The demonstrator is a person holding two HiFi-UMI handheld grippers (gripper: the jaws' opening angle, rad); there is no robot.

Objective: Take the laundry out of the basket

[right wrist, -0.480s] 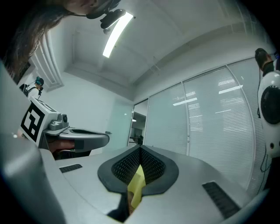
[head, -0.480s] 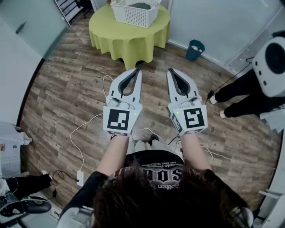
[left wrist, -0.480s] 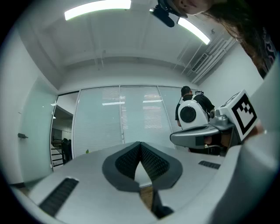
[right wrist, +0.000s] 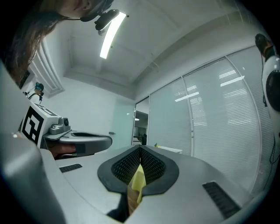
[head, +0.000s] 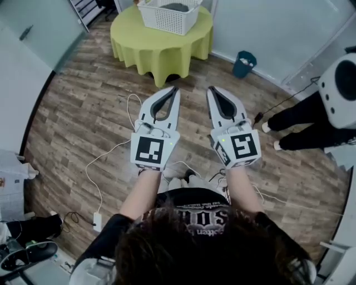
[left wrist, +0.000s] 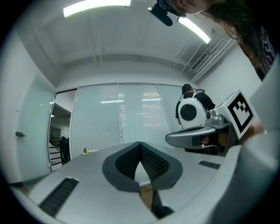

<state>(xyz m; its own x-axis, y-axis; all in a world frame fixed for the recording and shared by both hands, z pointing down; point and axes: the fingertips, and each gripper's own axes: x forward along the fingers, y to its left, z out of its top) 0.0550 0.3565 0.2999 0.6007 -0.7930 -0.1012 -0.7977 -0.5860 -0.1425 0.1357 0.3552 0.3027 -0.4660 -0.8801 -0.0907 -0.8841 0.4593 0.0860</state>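
A white laundry basket (head: 167,16) stands on a round table with a yellow-green cloth (head: 158,50) at the top of the head view. Dark laundry (head: 177,7) lies inside the basket. My left gripper (head: 177,88) and right gripper (head: 210,89) are held side by side over the wooden floor, well short of the table, both pointing toward it. Both are shut with nothing between the pads. In the left gripper view the left gripper's (left wrist: 140,144) tips meet. The right gripper's (right wrist: 140,148) tips meet in the right gripper view, where the yellow-green cloth shows below them.
A teal bin (head: 243,62) stands on the floor right of the table. A person in dark clothes (head: 306,119) stands at the right. White cables (head: 105,161) and a power strip (head: 97,222) lie on the floor at left. Glass partitions ring the room.
Both grippers sit slightly higher in the head view and the table has shifted a little; jaws are unchanged.
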